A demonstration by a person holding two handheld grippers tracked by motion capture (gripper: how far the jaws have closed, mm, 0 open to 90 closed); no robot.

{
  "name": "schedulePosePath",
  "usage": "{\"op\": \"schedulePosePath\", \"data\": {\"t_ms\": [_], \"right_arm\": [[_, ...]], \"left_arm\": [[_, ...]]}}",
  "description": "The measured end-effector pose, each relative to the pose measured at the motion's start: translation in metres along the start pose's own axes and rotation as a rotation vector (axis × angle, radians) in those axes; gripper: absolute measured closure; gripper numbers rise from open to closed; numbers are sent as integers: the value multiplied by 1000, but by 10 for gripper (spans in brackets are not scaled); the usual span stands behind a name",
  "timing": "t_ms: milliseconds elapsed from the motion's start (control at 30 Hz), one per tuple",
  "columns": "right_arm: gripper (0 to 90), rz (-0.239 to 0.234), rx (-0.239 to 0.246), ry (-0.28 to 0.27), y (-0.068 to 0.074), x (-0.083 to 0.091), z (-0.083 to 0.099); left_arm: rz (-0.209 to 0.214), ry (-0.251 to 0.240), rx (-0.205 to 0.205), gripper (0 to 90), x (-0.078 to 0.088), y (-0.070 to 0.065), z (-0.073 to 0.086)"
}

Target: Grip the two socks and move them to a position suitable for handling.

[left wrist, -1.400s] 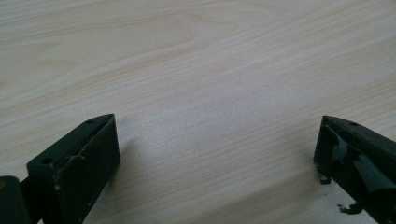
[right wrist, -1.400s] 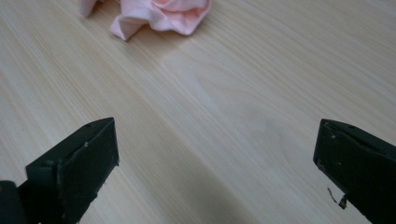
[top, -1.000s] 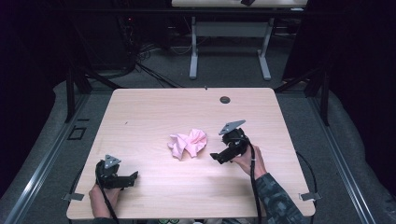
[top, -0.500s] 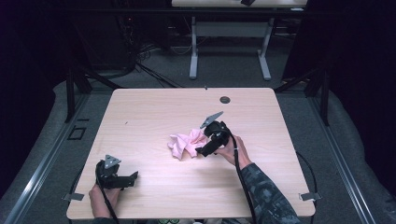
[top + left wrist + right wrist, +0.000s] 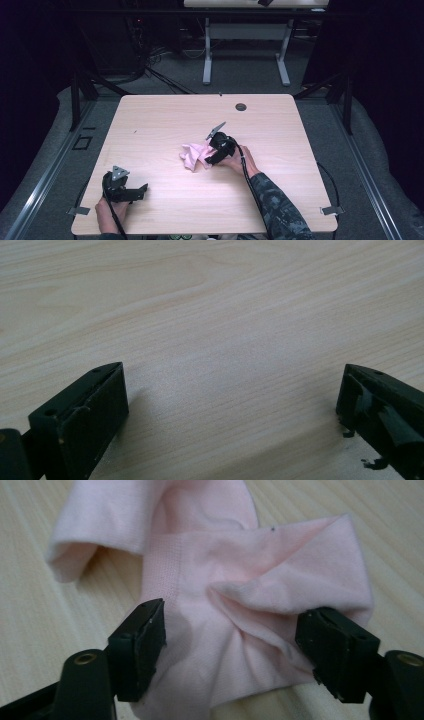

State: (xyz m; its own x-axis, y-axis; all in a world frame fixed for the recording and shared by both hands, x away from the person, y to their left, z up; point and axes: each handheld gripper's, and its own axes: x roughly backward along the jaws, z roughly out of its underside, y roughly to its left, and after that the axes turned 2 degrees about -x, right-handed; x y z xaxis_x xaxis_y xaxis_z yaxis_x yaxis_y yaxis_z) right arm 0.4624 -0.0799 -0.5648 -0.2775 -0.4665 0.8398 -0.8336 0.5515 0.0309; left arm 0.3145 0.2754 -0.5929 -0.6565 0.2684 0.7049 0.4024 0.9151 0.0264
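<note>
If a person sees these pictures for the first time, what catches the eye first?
The crumpled pink cloth near the middle of the pale wooden table stands out at once. The right gripper has been closing, its fingers on both sides of a fold. The left gripper rests open near the table's front left corner.

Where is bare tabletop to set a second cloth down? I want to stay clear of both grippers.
Free: the wide far strip between the pink cloth and the round hole, and the right side beyond the right gripper. Crowded: the middle, where that gripper straddles the cloth, and the near-left corner around the left gripper.
</note>
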Motion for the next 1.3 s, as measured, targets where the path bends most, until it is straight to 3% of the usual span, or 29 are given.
{"op": "schedulePosePath", "data": {"t_ms": [333, 367, 633, 933, 1100, 1300], "right_arm": [[543, 38, -14, -14, -3, 5, 3], [613, 51, -22, -22, -4, 5, 5], [783, 75, -44, -52, -7, 7, 10], [810, 62, -76, -69, -5, 14, 15], [813, 46, -90, -108, 0, 30, 20], [813, 48, -59, -130, 16, 59, 30]], "left_arm": [[0, 0, 0, 0, 0, 0, 0], [0, 0, 0, 0, 0, 0, 0], [0, 0, 0, 0, 0, 0, 0], [0, 0, 0, 0, 0, 0, 0], [-1, -1, 0, 0, 0, 0, 0], [-1, 0, 1, 0, 0, 0, 0]]}}
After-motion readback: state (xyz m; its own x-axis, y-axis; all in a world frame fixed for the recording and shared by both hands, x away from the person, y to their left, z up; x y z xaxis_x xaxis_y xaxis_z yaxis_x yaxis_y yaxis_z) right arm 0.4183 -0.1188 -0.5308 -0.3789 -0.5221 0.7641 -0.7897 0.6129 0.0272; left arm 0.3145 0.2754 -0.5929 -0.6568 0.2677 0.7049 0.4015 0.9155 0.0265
